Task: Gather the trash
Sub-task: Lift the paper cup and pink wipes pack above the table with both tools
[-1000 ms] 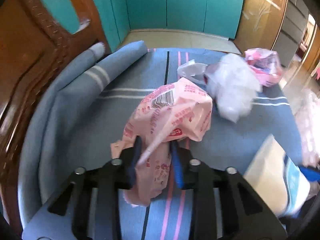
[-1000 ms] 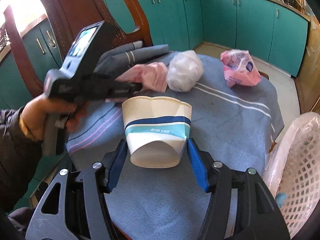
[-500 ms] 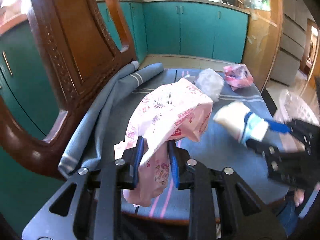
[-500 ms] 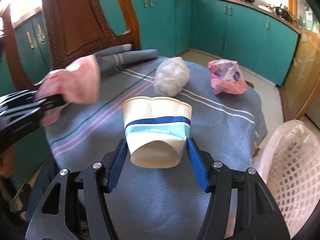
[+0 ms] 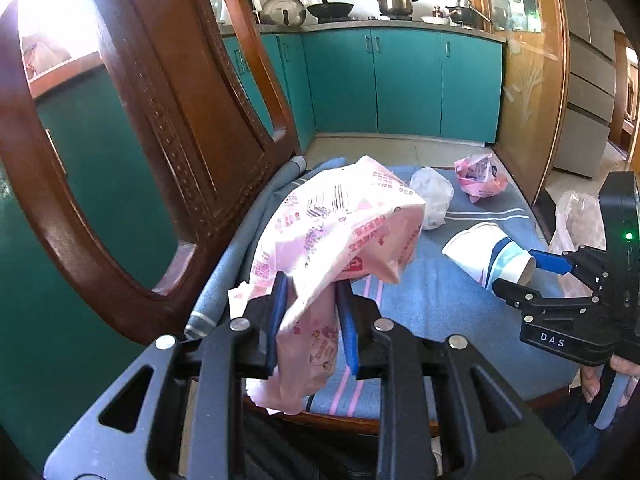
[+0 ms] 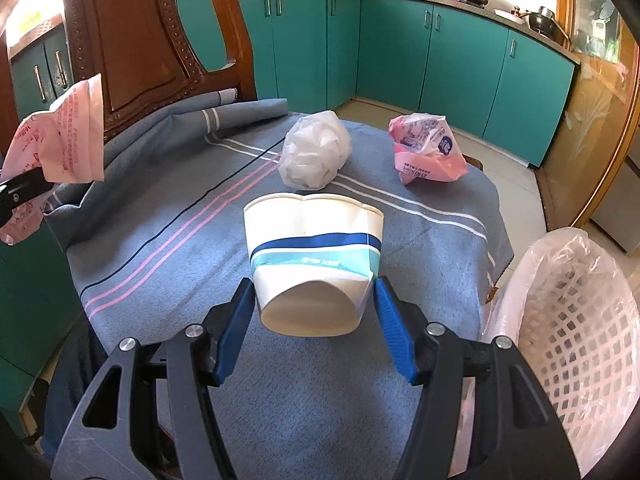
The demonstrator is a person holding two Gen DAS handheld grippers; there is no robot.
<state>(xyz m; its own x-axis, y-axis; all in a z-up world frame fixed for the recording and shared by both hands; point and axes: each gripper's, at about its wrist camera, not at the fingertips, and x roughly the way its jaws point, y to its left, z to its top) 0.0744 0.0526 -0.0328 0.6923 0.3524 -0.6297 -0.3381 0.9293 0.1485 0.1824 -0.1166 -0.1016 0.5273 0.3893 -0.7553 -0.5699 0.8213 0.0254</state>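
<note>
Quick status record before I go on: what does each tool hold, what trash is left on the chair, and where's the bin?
left tool: shut on pink wrapper, lifted off the cloth
right tool: shut on paper cup, squashed
left on blue cloth: white plastic bag; pink bag
bin: white lined basket, right of the chair

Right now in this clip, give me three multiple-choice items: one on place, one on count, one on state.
1. Where is the lined white mesh basket?
A. off the seat's right edge
B. on the counter
C. behind the chair back

2. How many trash pieces lie loose on the blue striped cloth?
A. none
B. two
C. five

3. What does the right claw hold?
A. nothing
B. crumpled white plastic bag
C. squashed white paper cup

A: basket beside the seat. B: white bag and small pink wrapper. C: fingers clamp it.
</note>
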